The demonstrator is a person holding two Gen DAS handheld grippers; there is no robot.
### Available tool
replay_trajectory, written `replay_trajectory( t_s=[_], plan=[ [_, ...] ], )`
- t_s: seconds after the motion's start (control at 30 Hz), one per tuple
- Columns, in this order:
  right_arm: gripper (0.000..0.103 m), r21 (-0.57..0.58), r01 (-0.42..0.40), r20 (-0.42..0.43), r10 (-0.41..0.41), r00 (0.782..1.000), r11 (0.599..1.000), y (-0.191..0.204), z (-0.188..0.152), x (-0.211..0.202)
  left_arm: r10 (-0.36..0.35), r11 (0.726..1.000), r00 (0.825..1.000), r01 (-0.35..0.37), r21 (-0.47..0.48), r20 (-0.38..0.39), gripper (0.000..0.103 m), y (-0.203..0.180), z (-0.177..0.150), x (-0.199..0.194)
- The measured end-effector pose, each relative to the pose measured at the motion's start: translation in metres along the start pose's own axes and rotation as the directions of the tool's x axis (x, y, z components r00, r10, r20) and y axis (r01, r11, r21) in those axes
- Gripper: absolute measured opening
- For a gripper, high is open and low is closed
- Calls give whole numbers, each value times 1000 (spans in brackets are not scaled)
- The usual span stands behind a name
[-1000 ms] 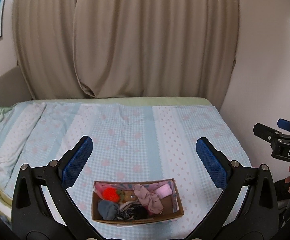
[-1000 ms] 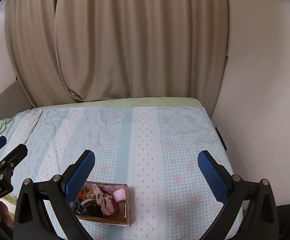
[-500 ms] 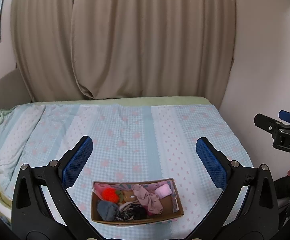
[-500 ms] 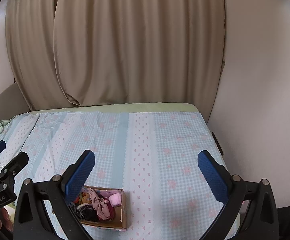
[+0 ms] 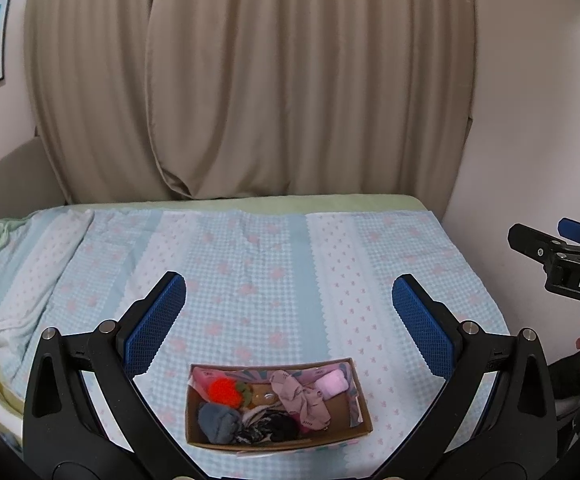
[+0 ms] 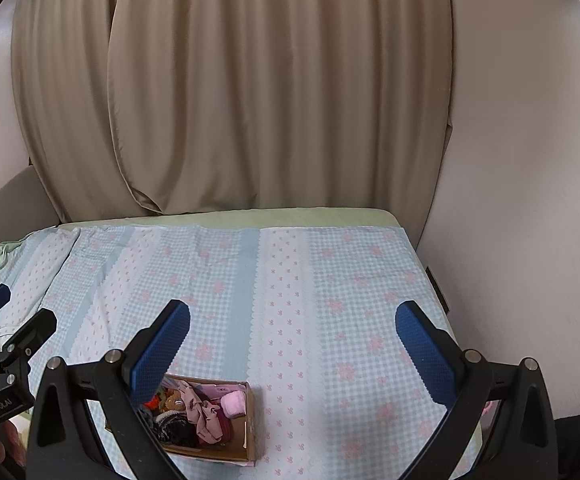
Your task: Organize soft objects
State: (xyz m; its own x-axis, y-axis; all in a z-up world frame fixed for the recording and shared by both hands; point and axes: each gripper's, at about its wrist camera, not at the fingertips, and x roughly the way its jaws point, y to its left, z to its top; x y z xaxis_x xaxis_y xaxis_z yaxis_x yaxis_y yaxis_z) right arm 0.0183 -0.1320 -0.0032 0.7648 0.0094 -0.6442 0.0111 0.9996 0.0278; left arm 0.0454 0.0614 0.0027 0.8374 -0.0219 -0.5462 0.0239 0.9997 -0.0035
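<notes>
Cardboard box (image 5: pixel 277 438) below left gripper's (image 5: pixel 290 320) spread jaws

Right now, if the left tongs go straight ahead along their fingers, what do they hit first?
Probably the bedspread. The left tongs are open, empty and aimed at bare fabric beyond the box, which sits lower in view, nearer than the aim line. Depth is unclear, but nothing else shows in that path.

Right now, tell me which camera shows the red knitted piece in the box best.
The left wrist view: the red knitted piece lies unobstructed in the cardboard box, framed between the open jaws. In the right wrist view only a red sliver shows behind the right gripper's finger.
</notes>
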Motion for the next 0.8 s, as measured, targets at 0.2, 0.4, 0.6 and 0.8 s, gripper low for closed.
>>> replay_trajectory(
  t_s=[0.2, 0.4, 0.6, 0.8],
  plan=[
    [102, 0, -2, 1, 2, 1000, 1000, 1, 0, 0, 2, 1000, 1000, -2, -5, 2, 103, 3, 1, 0],
    [102, -2, -10, 1, 10, 1000, 1000, 2, 1, 2, 4, 1000, 1000, -4, -5, 4, 103, 4, 1, 0],
    [102, -7, -12, 0, 12, 1000, 1000, 2, 3, 3, 11, 1000, 1000, -11, 3, 16, 103, 4, 3, -2],
    [102, -10, -17, 5, 17, 1000, 1000, 5, 4, 3, 18, 1000, 1000, -18, 8, 22, 103, 2, 2, -4]
  ],
)
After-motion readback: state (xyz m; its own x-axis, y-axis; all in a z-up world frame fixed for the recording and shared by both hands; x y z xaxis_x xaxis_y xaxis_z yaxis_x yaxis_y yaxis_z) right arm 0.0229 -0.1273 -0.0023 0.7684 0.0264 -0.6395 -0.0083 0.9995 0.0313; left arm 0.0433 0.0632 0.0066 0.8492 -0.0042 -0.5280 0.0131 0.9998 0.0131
